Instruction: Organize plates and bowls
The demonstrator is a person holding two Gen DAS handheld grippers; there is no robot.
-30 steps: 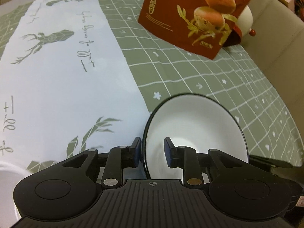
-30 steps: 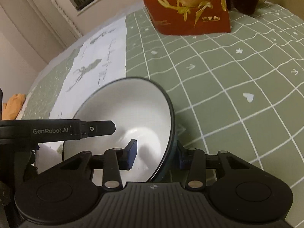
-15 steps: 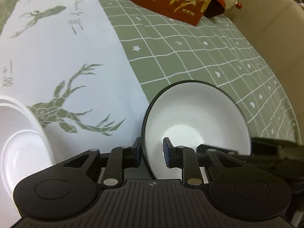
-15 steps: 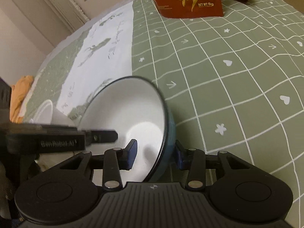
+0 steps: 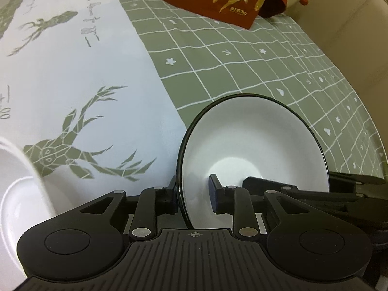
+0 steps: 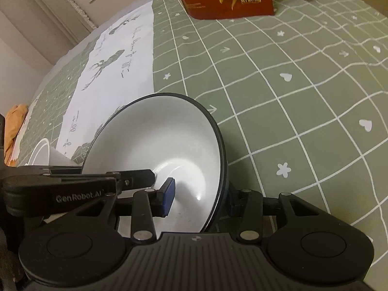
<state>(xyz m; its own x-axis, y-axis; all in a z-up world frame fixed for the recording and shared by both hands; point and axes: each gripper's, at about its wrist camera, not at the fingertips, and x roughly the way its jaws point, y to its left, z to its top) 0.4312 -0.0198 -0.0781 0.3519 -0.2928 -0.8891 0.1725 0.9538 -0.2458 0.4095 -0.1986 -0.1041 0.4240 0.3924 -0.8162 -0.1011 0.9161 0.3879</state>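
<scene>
Near edge, grip: left gripper (image 5: 192, 195) and right gripper (image 6: 198, 197) jaws each clamp bowl (image 5: 252, 160) rim.
Risk: uneven pull tips bowl onto table (image 6: 291, 84).

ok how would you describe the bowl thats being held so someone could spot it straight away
Start from the green checked tablecloth with the red-brown box at its far end. Near its border with the white deer-print strip, both grippers clamp one bowl by opposite sides of its rim. It is white inside with a thin dark rim and tilted, unlike the all-white dishes further left.
</scene>
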